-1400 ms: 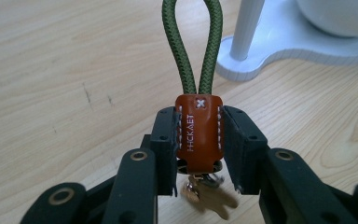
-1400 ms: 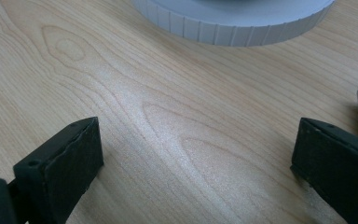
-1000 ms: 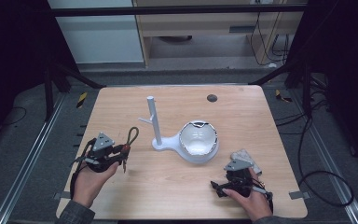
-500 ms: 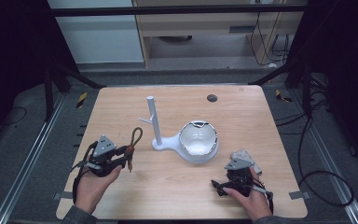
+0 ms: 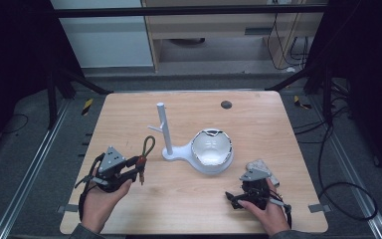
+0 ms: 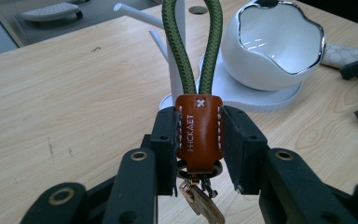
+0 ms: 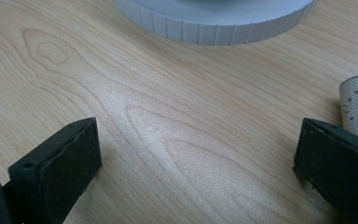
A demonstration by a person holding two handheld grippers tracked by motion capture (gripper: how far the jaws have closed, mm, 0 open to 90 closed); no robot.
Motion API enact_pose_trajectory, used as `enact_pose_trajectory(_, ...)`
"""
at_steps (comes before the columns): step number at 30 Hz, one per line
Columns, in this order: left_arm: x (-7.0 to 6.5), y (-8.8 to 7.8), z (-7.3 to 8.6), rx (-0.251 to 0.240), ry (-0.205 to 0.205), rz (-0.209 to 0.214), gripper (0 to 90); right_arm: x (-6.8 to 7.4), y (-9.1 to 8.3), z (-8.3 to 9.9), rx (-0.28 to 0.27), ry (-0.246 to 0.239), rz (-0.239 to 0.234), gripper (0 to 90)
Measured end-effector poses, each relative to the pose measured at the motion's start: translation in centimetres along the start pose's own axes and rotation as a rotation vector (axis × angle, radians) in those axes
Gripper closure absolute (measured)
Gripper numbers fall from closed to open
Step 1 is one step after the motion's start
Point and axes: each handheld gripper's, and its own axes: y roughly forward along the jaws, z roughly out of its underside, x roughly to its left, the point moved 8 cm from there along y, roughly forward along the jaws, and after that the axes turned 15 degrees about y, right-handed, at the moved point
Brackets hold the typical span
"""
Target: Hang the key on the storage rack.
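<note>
Key strap [image 6: 198,135] clamped in left gripper [image 6: 199,140], green loop pointing toward white stand [image 5: 167,130]; right gripper [image 7: 196,163] wide.

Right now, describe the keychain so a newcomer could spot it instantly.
Start at the white stand with the bowl mid-table, then look toward the table's left edge. There the left gripper is shut on the keychain. It is the only thing with an olive-green cord loop, an orange-brown leather tab and metal keys hanging below.
</note>
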Motion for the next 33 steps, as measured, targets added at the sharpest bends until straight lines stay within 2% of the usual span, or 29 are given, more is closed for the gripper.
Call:
enact_pose_trajectory(18,-0.6,-0.6,-2.7,-0.078,0.0,-0.017,66.2,0.0,0.0,0.0,0.0,0.0,0.0,0.6)
enact_pose_trajectory(25,-0.2,0.1,-4.2,-0.095,-0.01,-0.027,66.1,0.0,0.0,0.0,0.001,0.003,-0.001,0.6)
enact_pose_trajectory(33,0.3,1.5,-4.6,-0.085,-0.026,-0.037,66.1,0.0,-0.1,0.0,0.002,0.004,-0.003,0.6)
